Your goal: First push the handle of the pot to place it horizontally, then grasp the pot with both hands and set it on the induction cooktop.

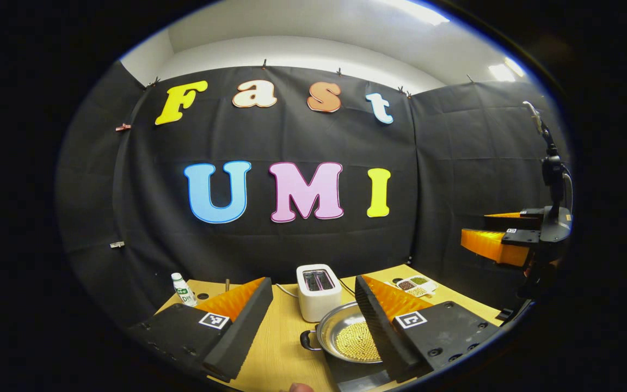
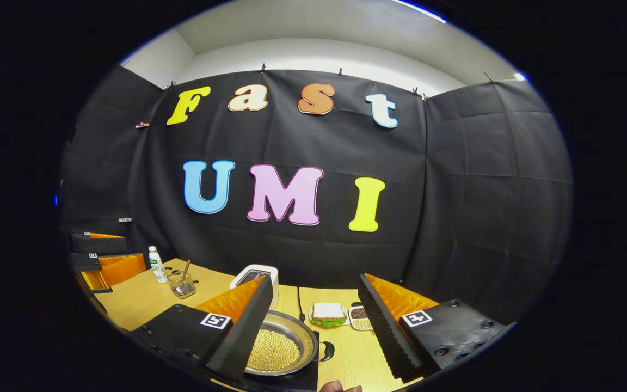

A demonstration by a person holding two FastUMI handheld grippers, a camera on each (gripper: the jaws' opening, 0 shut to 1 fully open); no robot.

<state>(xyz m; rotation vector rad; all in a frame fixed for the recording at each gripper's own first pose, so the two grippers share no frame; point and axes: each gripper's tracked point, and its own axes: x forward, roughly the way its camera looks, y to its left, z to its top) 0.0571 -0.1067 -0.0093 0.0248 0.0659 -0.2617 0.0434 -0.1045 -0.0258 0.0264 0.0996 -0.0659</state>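
Pot [image 1: 346, 335] with yellow beads sits on dark induction cooktop [image 1: 357, 375], on table [image 1: 281, 348].

Left gripper [image 1: 313, 321] and right gripper [image 2: 313, 321] both spread wide, holding nothing, raised above pot.

Risk: low swing clips rim, spills beads.

Hard to see: right finger hides pot's far handle in left gripper view; cooktop cut off.

Pot [image 2: 281, 343] on cooktop [image 2: 292, 381] — toaster [image 2: 256, 277] behind (bottle [image 2: 155, 265] far left).

Silver pot [image 2: 283, 343] of pale yellow beads, white toaster [image 1: 318, 291], light wooden table [image 1: 281, 348], black cooktop [image 2: 292, 381].
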